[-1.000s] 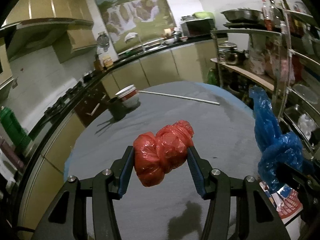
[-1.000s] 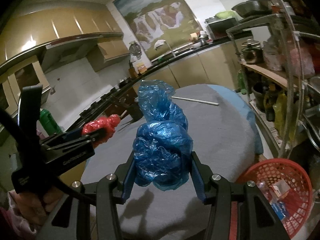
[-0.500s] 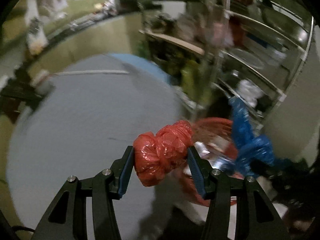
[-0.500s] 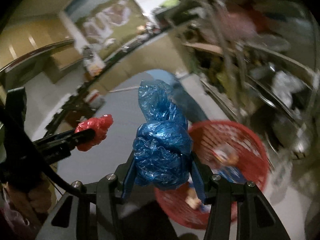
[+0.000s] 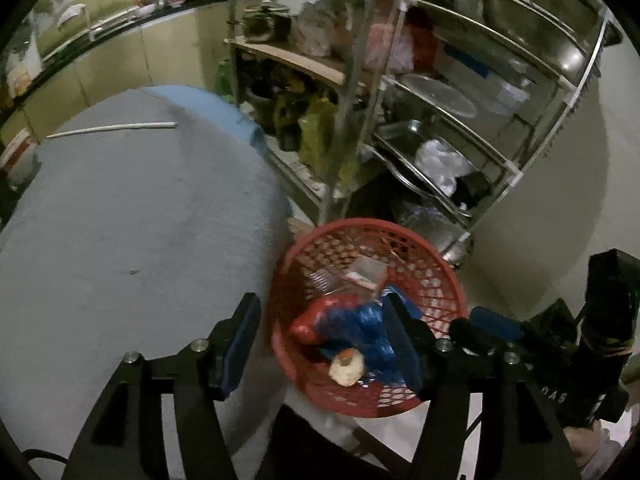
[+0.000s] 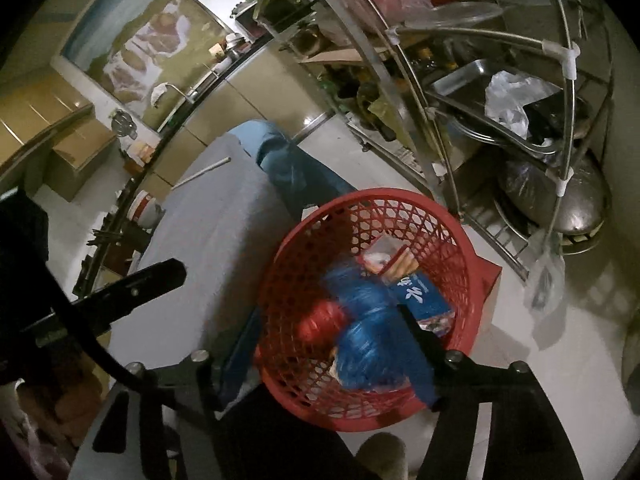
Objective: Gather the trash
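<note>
With both my grippers hanging over the red basket, nothing sits between the fingers: my left gripper is spread wide and empty, my right gripper likewise released. The red bag and the blue bag lie inside the basket, touching, both motion-blurred. Same pair in the right view: red bag, blue bag, next to a blue printed carton. A round pale scrap sits at the basket's near rim.

The basket stands on a pale floor, just beside the grey-covered table. A thin white stick lies at the table's far side. A metal rack stands behind the basket, loaded with pots, trays, bags. Kitchen counter and cabinets run along the far wall, a waterfall picture above them.
</note>
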A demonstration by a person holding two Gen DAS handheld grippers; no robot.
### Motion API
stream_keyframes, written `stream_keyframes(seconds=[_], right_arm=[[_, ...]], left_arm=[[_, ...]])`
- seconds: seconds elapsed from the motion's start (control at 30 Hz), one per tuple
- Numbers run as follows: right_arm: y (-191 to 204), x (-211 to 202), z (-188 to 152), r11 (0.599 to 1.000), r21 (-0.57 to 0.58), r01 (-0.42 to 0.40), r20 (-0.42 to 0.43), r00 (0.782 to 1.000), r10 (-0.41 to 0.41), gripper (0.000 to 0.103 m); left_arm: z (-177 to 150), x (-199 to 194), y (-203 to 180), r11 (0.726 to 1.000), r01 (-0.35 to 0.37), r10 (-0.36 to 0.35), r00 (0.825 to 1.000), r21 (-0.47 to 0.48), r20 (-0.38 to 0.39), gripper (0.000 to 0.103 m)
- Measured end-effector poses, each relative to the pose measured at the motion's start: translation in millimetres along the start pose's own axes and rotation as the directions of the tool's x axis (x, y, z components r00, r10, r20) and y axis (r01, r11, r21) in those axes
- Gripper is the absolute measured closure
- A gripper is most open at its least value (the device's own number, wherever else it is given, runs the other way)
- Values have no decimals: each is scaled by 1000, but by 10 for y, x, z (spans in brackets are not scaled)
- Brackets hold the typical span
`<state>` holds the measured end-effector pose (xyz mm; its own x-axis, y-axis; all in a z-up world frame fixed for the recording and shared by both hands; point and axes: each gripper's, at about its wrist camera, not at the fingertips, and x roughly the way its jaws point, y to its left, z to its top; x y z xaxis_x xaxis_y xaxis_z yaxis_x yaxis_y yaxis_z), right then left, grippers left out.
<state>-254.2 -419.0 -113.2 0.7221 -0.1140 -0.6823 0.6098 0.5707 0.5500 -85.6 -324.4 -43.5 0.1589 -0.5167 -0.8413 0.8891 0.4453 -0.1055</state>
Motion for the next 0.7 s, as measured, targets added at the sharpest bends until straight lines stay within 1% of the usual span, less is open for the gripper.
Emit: stream_keyframes(seconds=[0.07,0.1,0.17,0.23,0.3,0.33,0.37,0.47,0.53,0.57,0.63,0.7], right_arm=[[22,-18,-19,1000,-1,8,8,1000,-8,33],[46,-28,-41,1000,-3,2,13,1000,-2,33],[161,-63,-52,999,-31,-15,26,1000,16,33],[313,-73,-43,998,-66,-23,36,999,25,33],[503,-90,-35,993,-110,-39,46,998,45,33],[638,-95,-30,989,-143,-43,50,997,51,33],[752,-101,-31,984,-171,-46,53,997,56,33],[1213,-114,-54,958,-279,-68,65,994,89,33],[1462,-110,-93,940,-332,-77,67,992,105,33],[1651,-106,-125,925,-371,-80,72,991,115,33],[1909,-97,-191,900,-427,-83,74,989,126,33],[2234,-82,-296,860,-506,-71,81,988,130,33]], left_arm=[[-25,-92,84,999,-35,35,999,-13,25,39],[-35,-147,133,997,-70,70,997,-19,39,39],[-100,-317,235,990,-140,142,987,-27,75,39],[-172,-494,350,975,-221,224,968,-36,112,38],[-259,-700,496,951,-303,309,938,-61,156,36],[-301,-792,578,939,-334,343,924,-81,171,29],[-348,-898,681,925,-363,378,907,-110,185,26],[-486,-1202,986,880,-431,468,858,-198,212,25],[-581,-1384,1193,843,-472,525,825,-257,209,25],[-620,-1440,1258,830,-484,543,814,-276,206,25],[-730,-1591,1452,791,-515,591,784,-330,193,25],[-836,-1702,1606,760,-535,624,760,-370,181,25]])
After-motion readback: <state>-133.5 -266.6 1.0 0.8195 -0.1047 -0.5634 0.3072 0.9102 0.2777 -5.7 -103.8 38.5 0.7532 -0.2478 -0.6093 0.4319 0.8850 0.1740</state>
